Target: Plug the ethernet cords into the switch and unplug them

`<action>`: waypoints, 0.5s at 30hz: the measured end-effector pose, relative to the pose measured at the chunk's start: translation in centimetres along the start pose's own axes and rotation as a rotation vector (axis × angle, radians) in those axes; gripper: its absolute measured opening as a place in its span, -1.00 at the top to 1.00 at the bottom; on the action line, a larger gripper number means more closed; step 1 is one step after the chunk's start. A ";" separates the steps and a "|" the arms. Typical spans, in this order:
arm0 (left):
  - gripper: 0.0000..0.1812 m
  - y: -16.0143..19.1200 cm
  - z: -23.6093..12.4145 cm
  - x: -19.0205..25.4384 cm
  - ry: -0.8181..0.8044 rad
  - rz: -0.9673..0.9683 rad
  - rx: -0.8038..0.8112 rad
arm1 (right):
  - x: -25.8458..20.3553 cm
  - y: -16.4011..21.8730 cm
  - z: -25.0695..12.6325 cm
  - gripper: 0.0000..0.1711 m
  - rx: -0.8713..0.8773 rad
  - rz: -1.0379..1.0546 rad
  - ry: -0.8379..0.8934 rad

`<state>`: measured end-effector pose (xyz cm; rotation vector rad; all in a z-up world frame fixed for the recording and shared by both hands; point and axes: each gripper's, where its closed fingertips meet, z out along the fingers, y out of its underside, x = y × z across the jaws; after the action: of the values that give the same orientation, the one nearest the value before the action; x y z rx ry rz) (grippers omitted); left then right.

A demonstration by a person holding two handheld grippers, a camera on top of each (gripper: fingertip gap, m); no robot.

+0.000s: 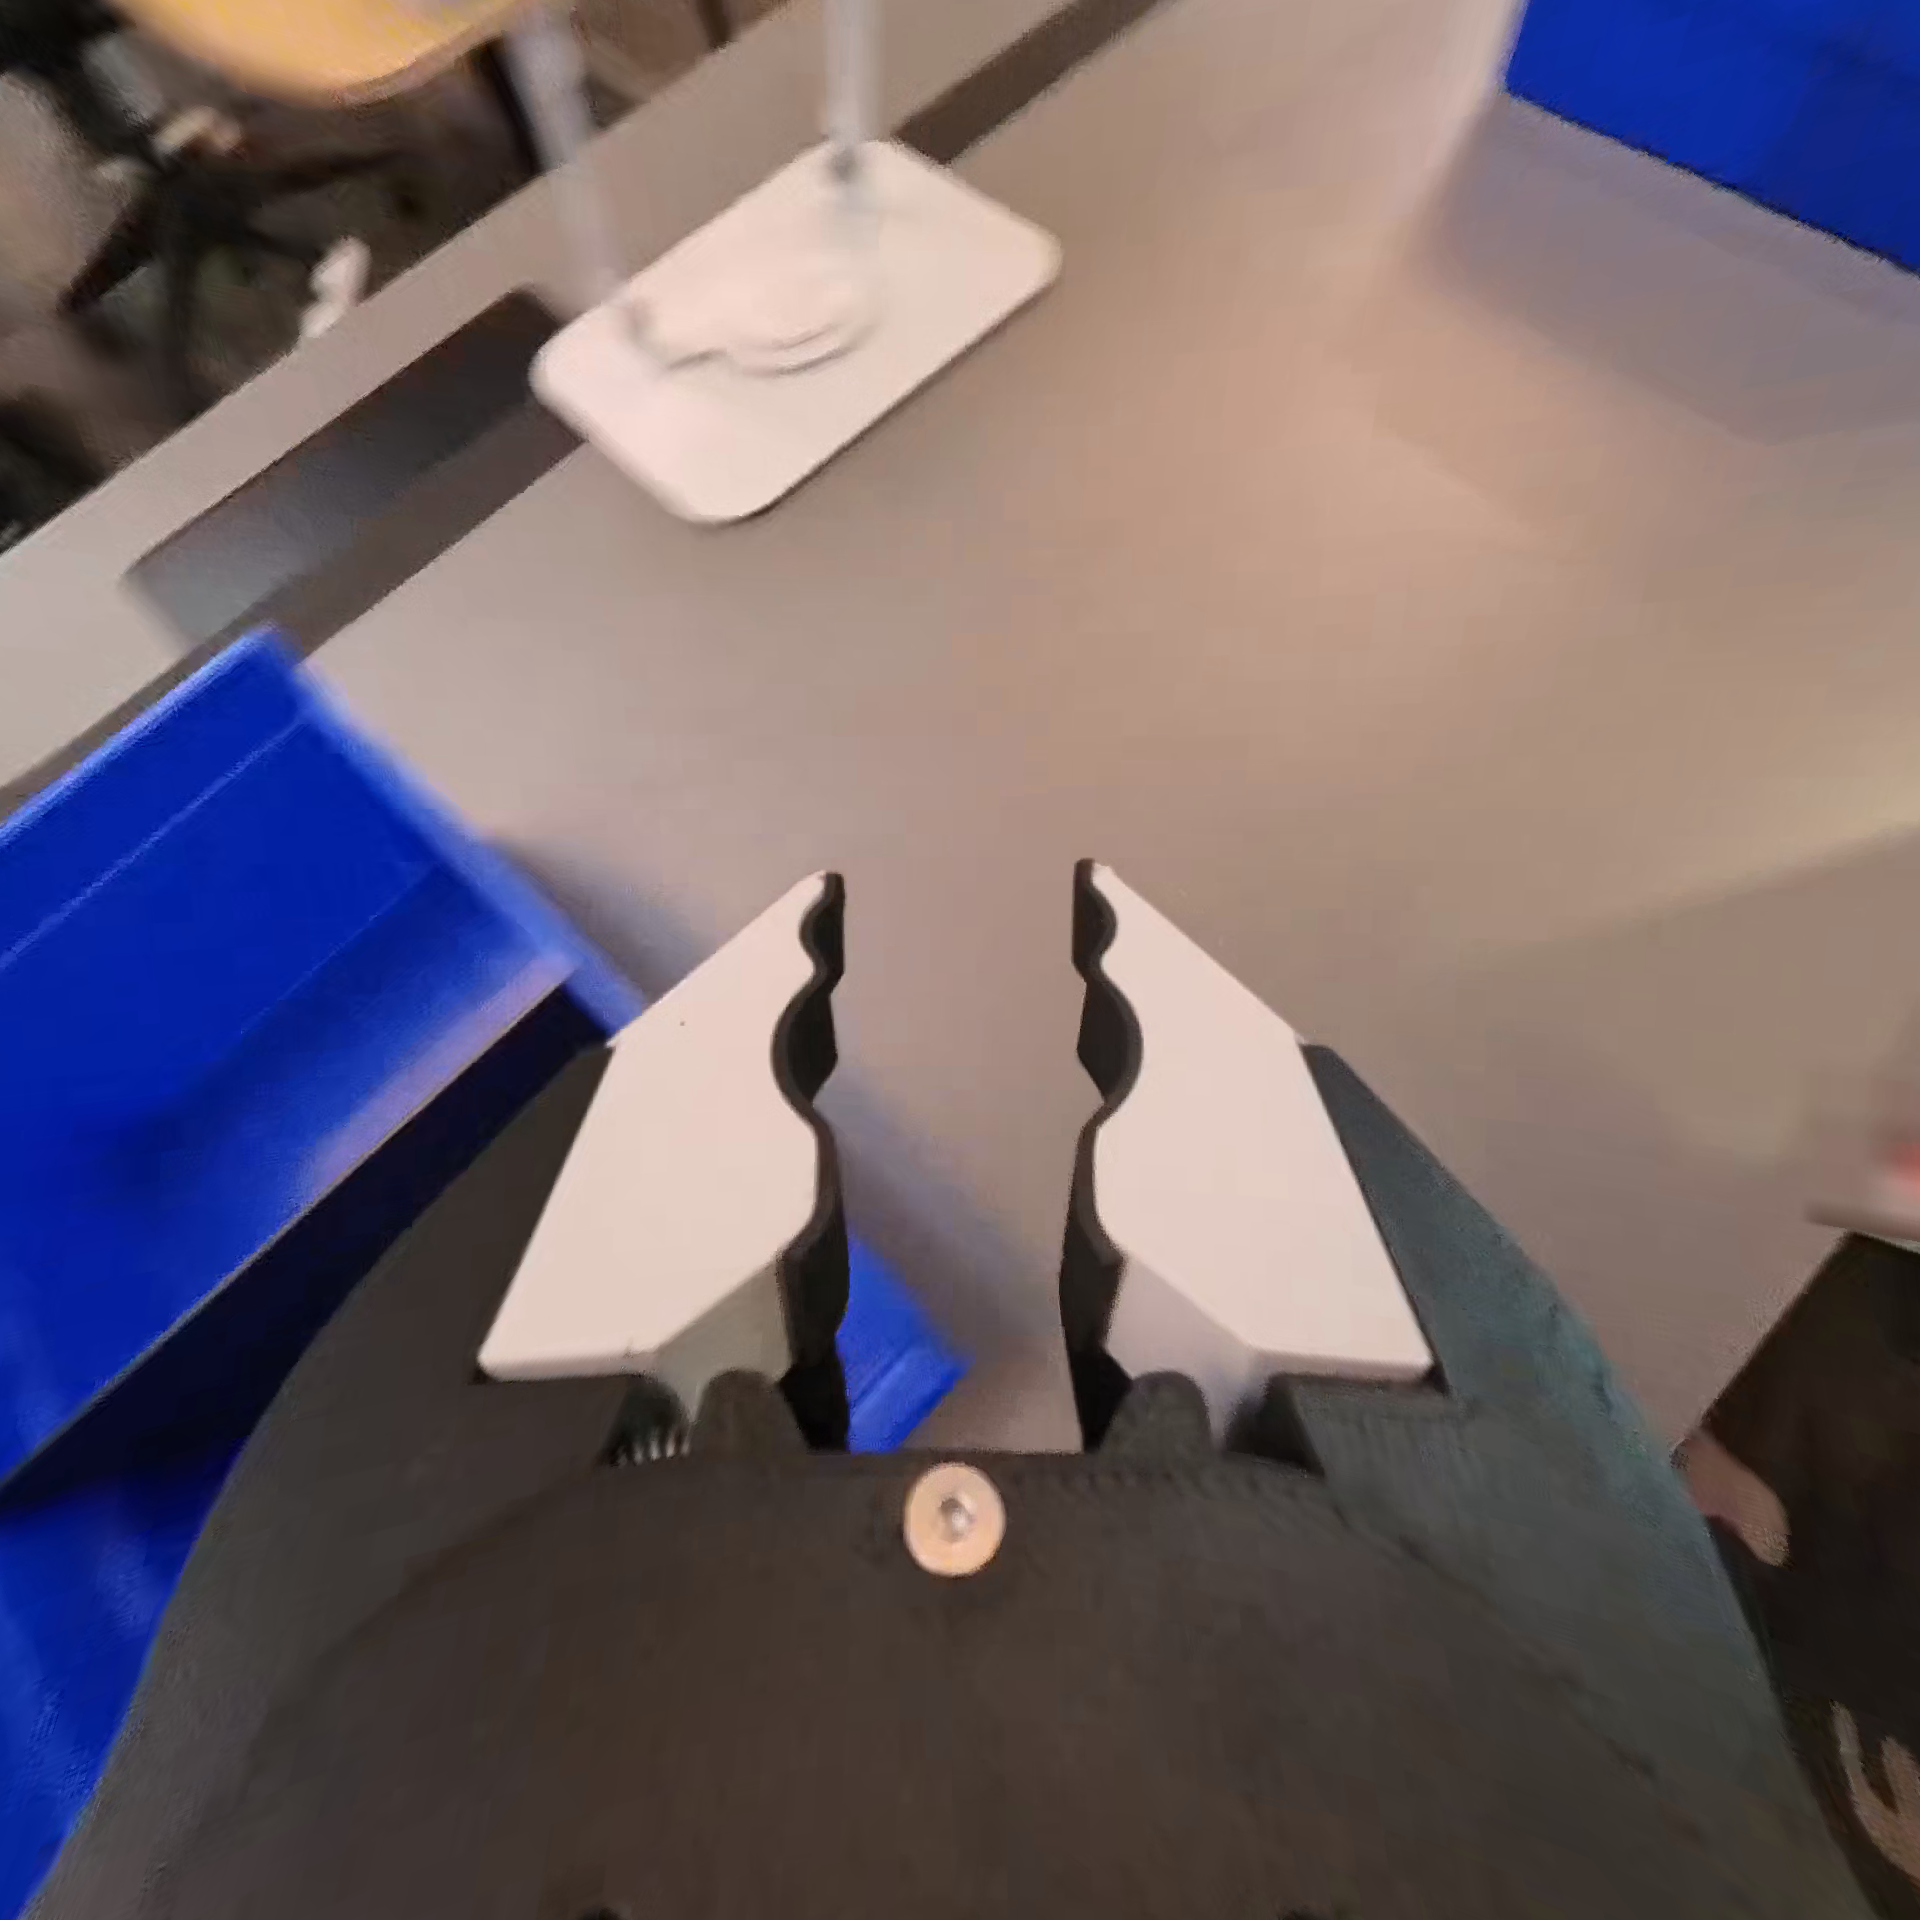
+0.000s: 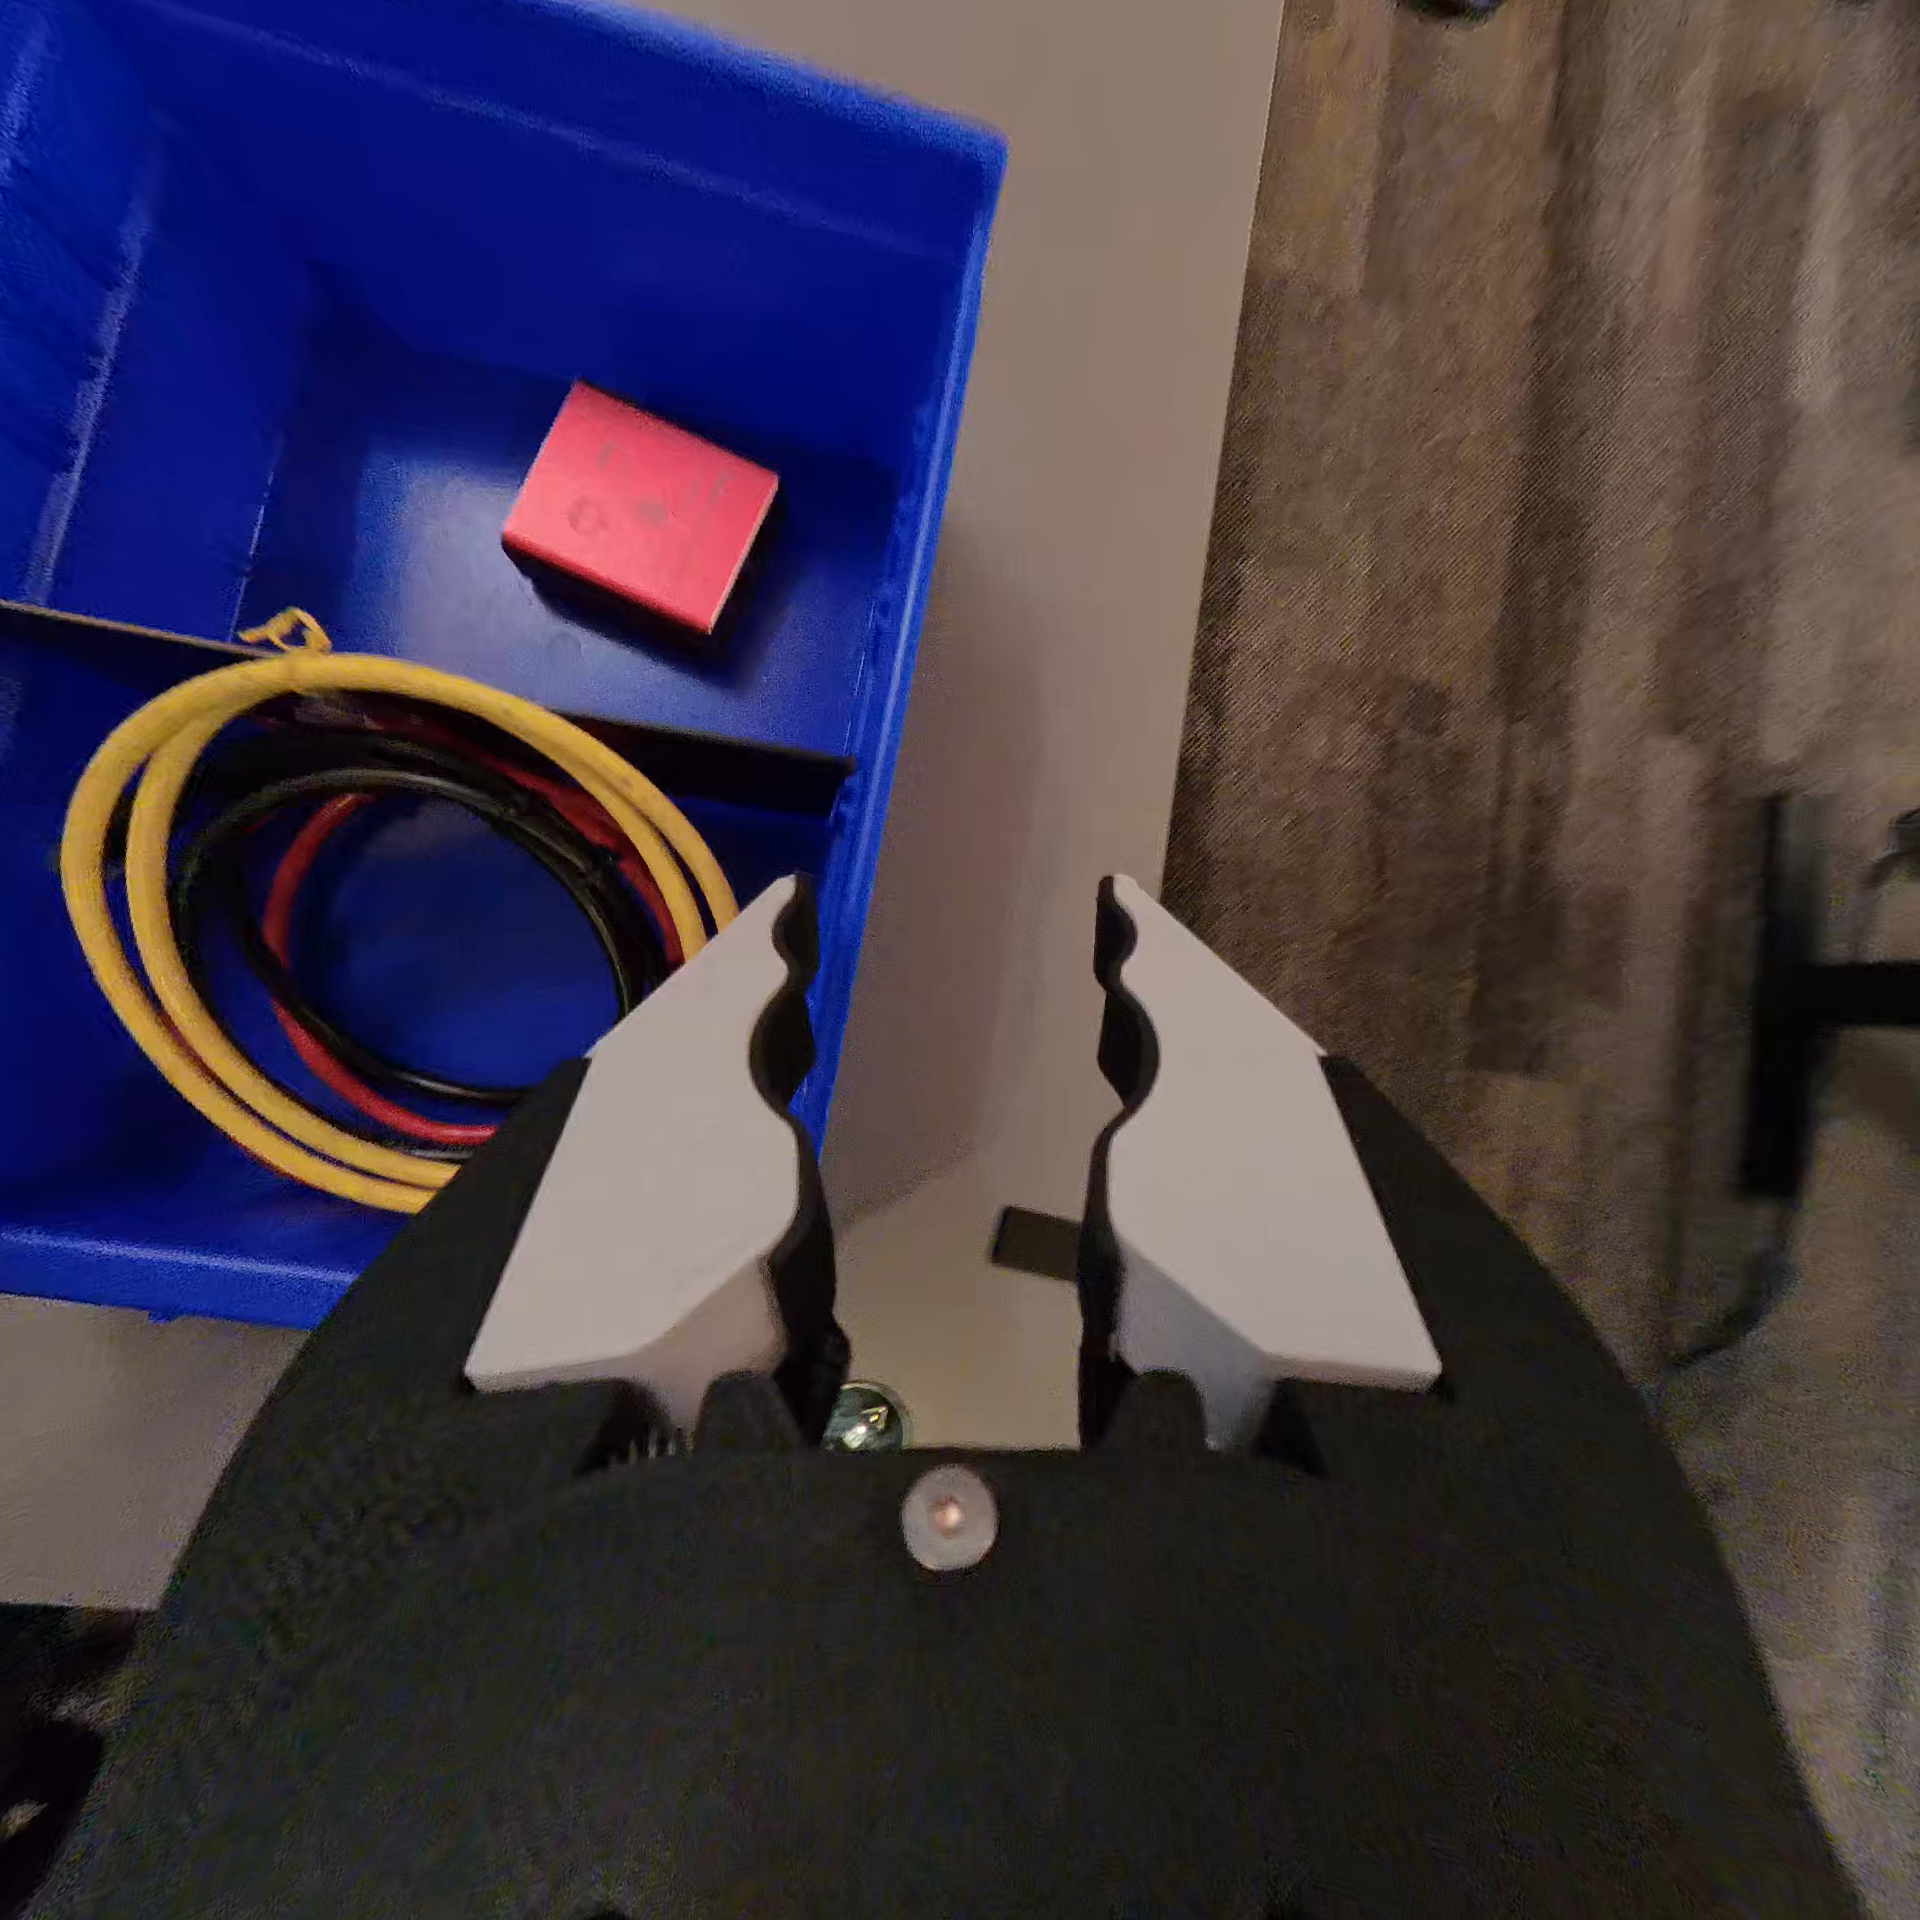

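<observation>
In the right wrist view a blue bin point(image 2: 935, 436) stands on the table. Its far compartment holds a small red box, the switch point(image 2: 642, 506). Its near compartment holds coiled ethernet cords: a yellow one point(image 2: 125, 997), a black one point(image 2: 343, 1049) and a red one point(image 2: 364, 1101). My right gripper point(image 2: 954, 894) is open and empty, above the bin's right wall and the strip of table beside it. In the left wrist view my left gripper point(image 1: 956, 878) is open and empty over bare grey table point(image 1: 1299, 675). The view is blurred.
In the left wrist view a blue bin point(image 1: 239, 935) lies at the left, another blue shape point(image 1: 1725, 114) at the top right, and a white lamp base point(image 1: 800, 322) with a pole stands at the back. In the right wrist view the table edge drops to carpet point(image 2: 1558, 520) on the right. About 70 cm separates my left fingertips from my right.
</observation>
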<state>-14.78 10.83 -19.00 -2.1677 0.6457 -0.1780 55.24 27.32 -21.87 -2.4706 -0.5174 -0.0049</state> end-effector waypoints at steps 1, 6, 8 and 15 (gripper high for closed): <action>0.52 1.1 -1.4 -2.3 -0.050 -0.051 -0.009 | -0.1 0.9 0.6 0.40 -0.018 0.035 -0.027; 0.40 9.9 -7.0 -13.0 -0.303 -0.298 -0.123 | -2.6 2.4 2.8 0.46 0.017 0.144 -0.213; 0.36 14.1 -8.1 -16.2 -0.376 -0.404 -0.172 | -3.4 2.6 3.2 0.56 0.020 0.149 -0.249; 0.43 15.3 -10.3 -19.3 -0.407 -0.505 -0.026 | -4.5 2.3 3.4 0.61 0.046 0.155 -0.281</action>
<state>-40.78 5.69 -22.45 -2.2632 -0.1353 0.0101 51.56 25.93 -26.49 -2.4725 -0.4348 0.4164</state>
